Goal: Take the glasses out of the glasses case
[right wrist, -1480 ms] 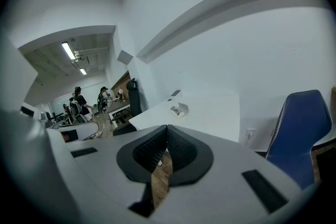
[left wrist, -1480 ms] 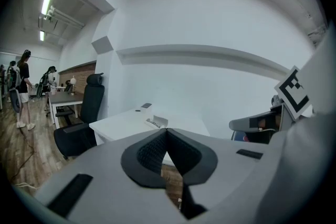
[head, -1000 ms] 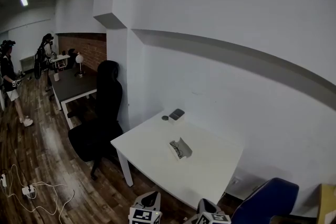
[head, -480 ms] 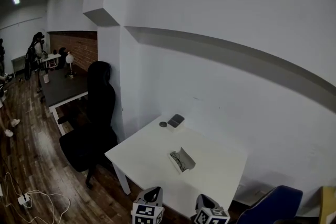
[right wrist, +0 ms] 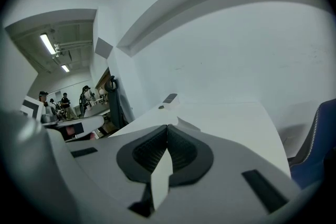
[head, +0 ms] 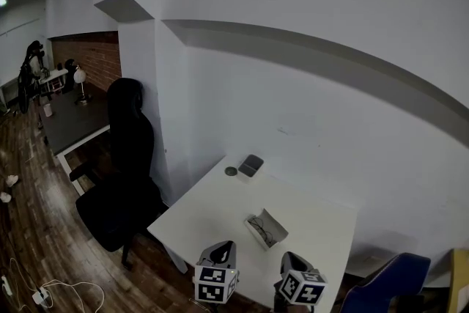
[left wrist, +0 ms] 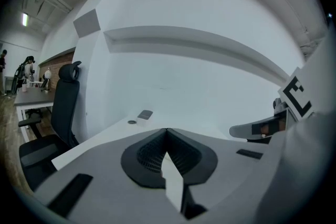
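Observation:
An open glasses case point(head: 266, 229) lies on the white table point(head: 212, 209), its lid raised, with dark glasses point(head: 263, 229) inside. My left gripper point(head: 220, 254) and right gripper point(head: 291, 262) hover at the table's near edge, short of the case, one to each side. In the left gripper view the jaws point(left wrist: 167, 130) are shut with nothing between them. The right gripper's jaws point(right wrist: 168, 126) are shut and empty too, and an edge of the case point(right wrist: 187, 124) shows just past them.
A small dark box point(head: 250, 165) and a round dark disc point(head: 231, 171) sit at the table's far corner by the wall. A black office chair point(head: 126, 172) stands left of the table, a blue chair point(head: 381, 286) at its right. People stand far off at the left.
The head view has come closer to the table and swung right. Both grippers have risen further into view, over the table's near edge. The case has not moved.

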`<act>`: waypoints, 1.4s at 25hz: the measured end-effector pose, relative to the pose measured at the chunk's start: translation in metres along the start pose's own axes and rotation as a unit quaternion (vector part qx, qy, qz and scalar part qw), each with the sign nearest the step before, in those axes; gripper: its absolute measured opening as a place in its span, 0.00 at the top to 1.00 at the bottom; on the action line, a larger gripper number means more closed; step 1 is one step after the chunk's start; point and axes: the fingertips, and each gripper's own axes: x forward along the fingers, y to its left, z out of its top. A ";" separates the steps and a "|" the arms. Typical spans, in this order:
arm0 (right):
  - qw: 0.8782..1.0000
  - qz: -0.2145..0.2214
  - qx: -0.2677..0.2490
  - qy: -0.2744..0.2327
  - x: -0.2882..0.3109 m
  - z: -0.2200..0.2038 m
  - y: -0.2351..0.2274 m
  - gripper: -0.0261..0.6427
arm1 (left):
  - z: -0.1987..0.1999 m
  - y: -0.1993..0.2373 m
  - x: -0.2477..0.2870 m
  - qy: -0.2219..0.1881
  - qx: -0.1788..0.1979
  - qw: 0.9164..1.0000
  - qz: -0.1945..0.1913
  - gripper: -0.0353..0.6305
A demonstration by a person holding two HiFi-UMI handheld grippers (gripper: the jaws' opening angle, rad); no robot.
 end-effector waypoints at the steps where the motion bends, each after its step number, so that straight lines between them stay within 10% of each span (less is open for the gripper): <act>1: 1.000 -0.003 0.000 0.001 0.007 0.002 0.003 0.91 | 0.002 0.008 0.005 0.001 -0.002 1.000 -0.001 0.94; 35: 0.996 0.001 -0.026 0.088 0.104 0.008 -0.008 0.91 | -0.022 0.058 0.085 0.065 -0.032 0.997 0.005 0.94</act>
